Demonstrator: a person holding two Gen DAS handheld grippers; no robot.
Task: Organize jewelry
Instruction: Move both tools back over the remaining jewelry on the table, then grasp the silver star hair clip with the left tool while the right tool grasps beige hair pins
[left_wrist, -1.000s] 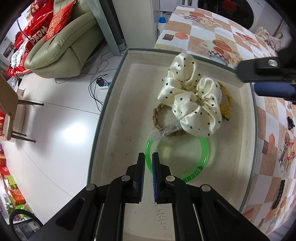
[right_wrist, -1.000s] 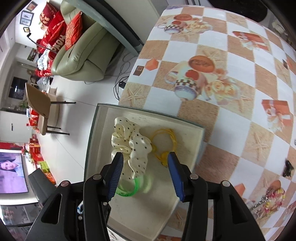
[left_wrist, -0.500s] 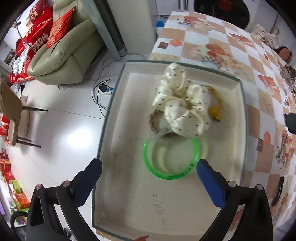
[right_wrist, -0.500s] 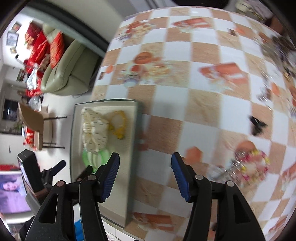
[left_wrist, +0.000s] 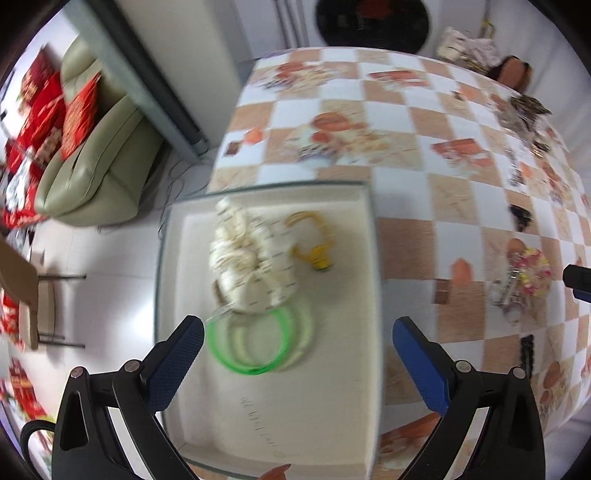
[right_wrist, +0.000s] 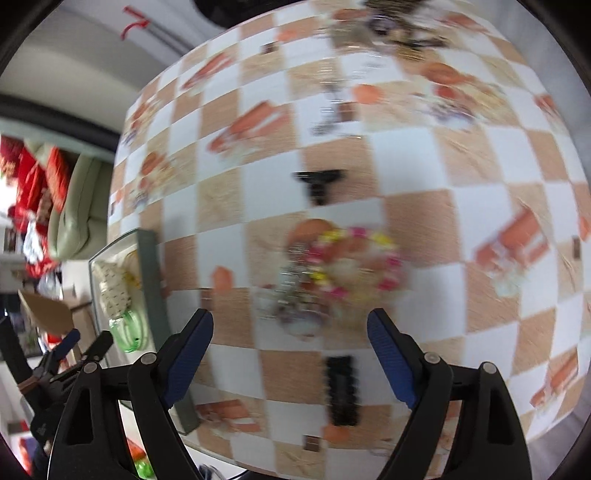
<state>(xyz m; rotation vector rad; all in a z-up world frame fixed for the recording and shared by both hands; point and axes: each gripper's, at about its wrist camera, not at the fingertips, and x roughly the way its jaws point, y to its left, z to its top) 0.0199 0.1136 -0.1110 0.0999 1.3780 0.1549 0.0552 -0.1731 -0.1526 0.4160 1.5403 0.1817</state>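
Jewelry lying partly in the tray, partly loose on the tablecloth.

Resting in the shallow cream tray (left_wrist: 364, 295): dotted cream scrunchie (left_wrist: 255, 258), green bangle (left_wrist: 247, 339) touching it, yellow cord piece (left_wrist: 314, 251) beside. Lying on the checkered orange-and-white tablecloth (right_wrist: 424, 177), blurred: multicoloured bead bracelet (right_wrist: 354, 258), black clip (right_wrist: 319, 182), black comb-like clip (right_wrist: 341, 387). Left gripper (left_wrist: 295, 332) hanging spread wide above the tray, gripping nothing. Right gripper (right_wrist: 290, 328) widening over the bracelet, nothing between the pads. Standing beyond: green sofa (left_wrist: 96, 177), red cushions (left_wrist: 77, 114).
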